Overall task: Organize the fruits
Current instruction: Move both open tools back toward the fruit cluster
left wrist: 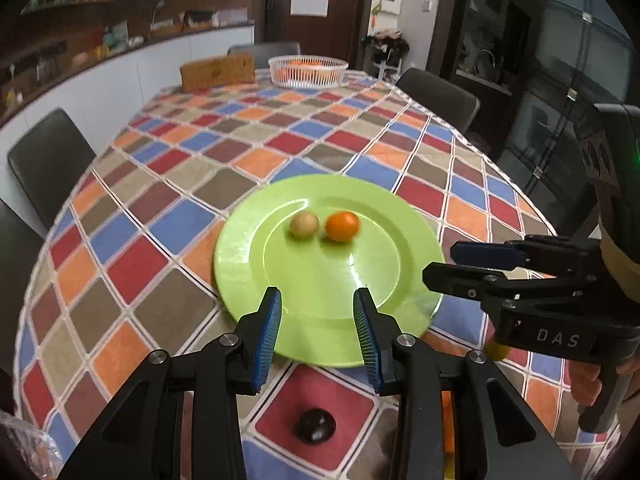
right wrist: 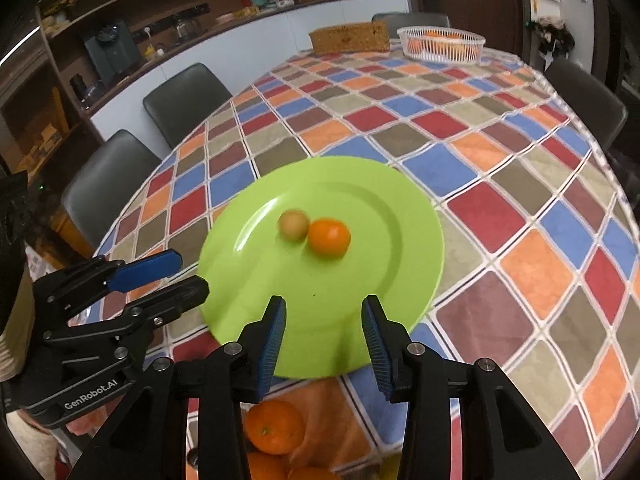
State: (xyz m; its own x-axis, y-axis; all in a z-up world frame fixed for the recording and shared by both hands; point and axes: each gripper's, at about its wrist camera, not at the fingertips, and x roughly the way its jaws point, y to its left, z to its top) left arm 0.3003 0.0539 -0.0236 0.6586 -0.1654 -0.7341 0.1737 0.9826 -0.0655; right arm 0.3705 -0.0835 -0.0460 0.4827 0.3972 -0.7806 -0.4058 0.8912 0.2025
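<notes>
Left wrist: left tongs (left wrist: 317, 310) parted, empty | right tongs (right wrist: 324, 318) parted, empty

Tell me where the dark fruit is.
In the left wrist view, the dark fruit lies on the tablecloth, just nearer than the green plate, between the left gripper's arms.

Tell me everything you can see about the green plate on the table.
The green plate is round, lime-coloured and glossy, probably plastic, with a broad flat rim around a shallow well. It lies flat on the checked tablecloth near the table's near edge. In its well sit a small tan fruit and a small orange fruit, side by side. Neither gripper touches it.
</notes>
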